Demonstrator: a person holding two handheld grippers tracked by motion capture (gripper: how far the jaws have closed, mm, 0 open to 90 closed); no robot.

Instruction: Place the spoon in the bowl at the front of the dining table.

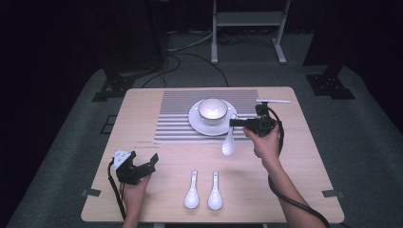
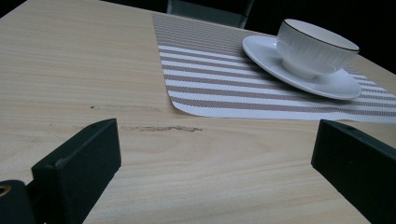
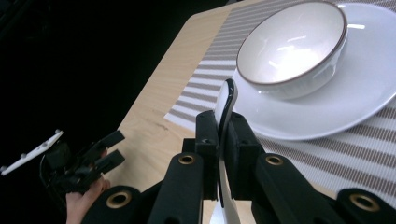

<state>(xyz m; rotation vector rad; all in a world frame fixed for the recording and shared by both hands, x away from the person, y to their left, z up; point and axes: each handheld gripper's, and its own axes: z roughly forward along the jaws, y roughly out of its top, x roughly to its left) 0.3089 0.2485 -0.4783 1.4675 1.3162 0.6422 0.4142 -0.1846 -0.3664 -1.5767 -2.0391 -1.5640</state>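
Two white spoons (image 1: 203,191) lie side by side near the table's (image 1: 142,109) front edge; the left gripper (image 1: 142,166) rests by the front left corner, jaws spread wide with nothing between them; the right gripper (image 1: 236,122) hangs above the middle, jaws clamped on a third spoon (image 1: 228,142) by its handle, bowl dangling; beyond, toward the far edge, one bowl (image 1: 212,109) sits on one plate (image 1: 197,122) on one striped placemat (image 1: 173,114).

In my right tool's (image 3: 218,140) view, its closed jaws cover the middle of the glossy white ceramic spoon (image 3: 225,100), and the bowl end runs off the bottom edge. The round white saucer (image 3: 327,112) is cut off at the right. In my left tool's view, the black jaws are clipped by the bottom corners.
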